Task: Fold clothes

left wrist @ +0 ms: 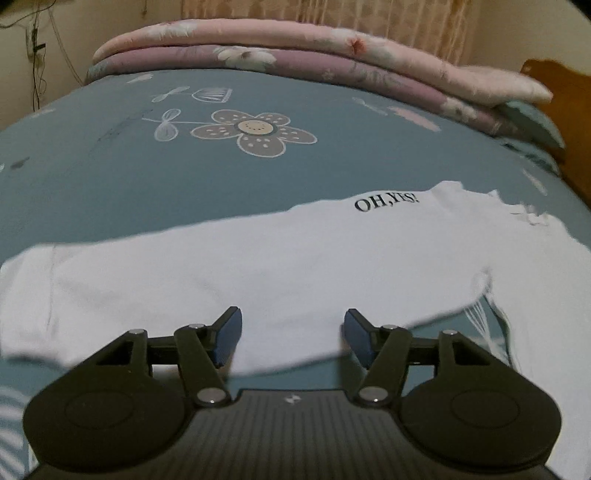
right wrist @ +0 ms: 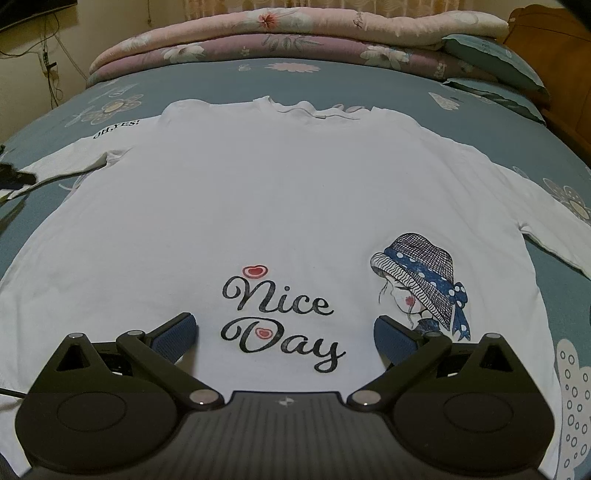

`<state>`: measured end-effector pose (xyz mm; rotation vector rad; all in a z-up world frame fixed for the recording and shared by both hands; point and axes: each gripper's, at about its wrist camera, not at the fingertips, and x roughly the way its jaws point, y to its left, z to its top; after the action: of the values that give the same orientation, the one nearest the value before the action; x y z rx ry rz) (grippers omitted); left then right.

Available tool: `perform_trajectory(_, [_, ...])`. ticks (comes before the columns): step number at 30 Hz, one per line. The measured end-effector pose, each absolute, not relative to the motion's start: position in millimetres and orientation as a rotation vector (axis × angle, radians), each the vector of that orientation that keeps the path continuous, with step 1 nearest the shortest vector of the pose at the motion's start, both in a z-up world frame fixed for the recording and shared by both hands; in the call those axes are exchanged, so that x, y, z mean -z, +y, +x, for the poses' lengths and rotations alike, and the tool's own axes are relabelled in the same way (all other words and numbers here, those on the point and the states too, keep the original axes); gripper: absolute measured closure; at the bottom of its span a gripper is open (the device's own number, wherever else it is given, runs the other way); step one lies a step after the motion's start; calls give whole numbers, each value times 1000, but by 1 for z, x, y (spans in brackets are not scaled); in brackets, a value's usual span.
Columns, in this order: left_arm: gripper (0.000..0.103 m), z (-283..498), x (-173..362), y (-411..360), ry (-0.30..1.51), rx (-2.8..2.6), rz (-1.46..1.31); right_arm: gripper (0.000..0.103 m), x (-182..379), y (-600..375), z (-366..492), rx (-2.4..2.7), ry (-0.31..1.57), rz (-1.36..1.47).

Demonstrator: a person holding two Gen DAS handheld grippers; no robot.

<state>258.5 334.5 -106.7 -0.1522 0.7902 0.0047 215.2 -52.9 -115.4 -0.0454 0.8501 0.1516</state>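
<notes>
Left tongs (left wrist: 292,334): jaws spread wide, nothing between them, low centre of the left wrist view, above the near edge of a white sleeve (left wrist: 221,266).
Right tongs (right wrist: 284,334): jaws also wide apart and empty, low centre of the right wrist view, over the lower front of the shirt.
Shirt (right wrist: 258,192): white, long-sleeved, spread flat and face up, filling the middle of the right wrist view; collar toward the top of the frame.
Prints: "Nice Day" lettering (right wrist: 280,321) between the right tongs' fingers; girl in a hat (right wrist: 424,284) at lower right; "OH,YES!" (left wrist: 386,202) on the sleeve.
Bedsheet (left wrist: 147,177): blue-grey with flowers, under the shirt.
Quilts (right wrist: 295,33): folded, pink floral, along the top of both frames.
</notes>
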Motion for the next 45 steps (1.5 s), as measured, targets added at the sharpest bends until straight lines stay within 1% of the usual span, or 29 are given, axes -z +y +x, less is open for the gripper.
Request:
perform_trajectory(4, [40, 246, 100, 359, 779, -57, -187, 0, 116, -52, 215, -149, 850, -46])
perform_trajectory(7, [38, 248, 91, 382, 719, -121, -231, 0, 116, -52, 215, -145, 851, -45])
perform_trajectory(11, [39, 255, 107, 419, 728, -241, -323, 0, 115, -51, 216, -138, 857, -44])
perform_trajectory(12, [40, 249, 113, 426, 730, -279, -338, 0, 114, -51, 216, -137, 861, -43])
perform_trajectory(14, [39, 230, 118, 434, 689, -290, -365, 0, 114, -51, 217, -139, 864, -45])
perform_trajectory(17, [39, 212, 115, 435, 690, -271, -373, 0, 115, -52, 216, -141, 858, -45])
perform_trajectory(20, [38, 224, 101, 433, 714, -274, -331, 0, 115, -51, 216, -140, 858, -45])
perform_trajectory(23, [33, 243, 88, 439, 665, -294, -285, 0, 115, -51, 216, -137, 860, -46])
perform_trajectory(24, [32, 250, 90, 446, 675, -299, -298, 0, 114, -50, 216, -135, 862, -46])
perform_trajectory(27, [32, 270, 105, 469, 725, -328, -356, 0, 114, -50, 218, -132, 872, -47])
perform_trajectory(30, [33, 266, 108, 492, 697, -403, -376, 0, 113, -50, 218, -133, 879, -46])
perform_trajectory(31, [33, 261, 106, 501, 685, -445, -400, 0, 113, -50, 219, -133, 880, -47])
perform_trajectory(32, [36, 256, 103, 509, 671, -467, -430, 0, 113, -50, 219, -134, 880, -47])
perform_trajectory(34, [36, 247, 97, 520, 645, -461, -488, 0, 113, -50, 219, -134, 879, -47])
perform_trajectory(37, [35, 235, 89, 525, 624, -379, -544, 0, 114, -50, 218, -133, 875, -46])
perform_trajectory(39, [35, 237, 90, 519, 640, -319, -559, 0, 114, -49, 218, -130, 874, -46])
perform_trajectory(45, [31, 240, 110, 503, 722, -210, -565, 0, 114, -49, 218, -130, 879, -47])
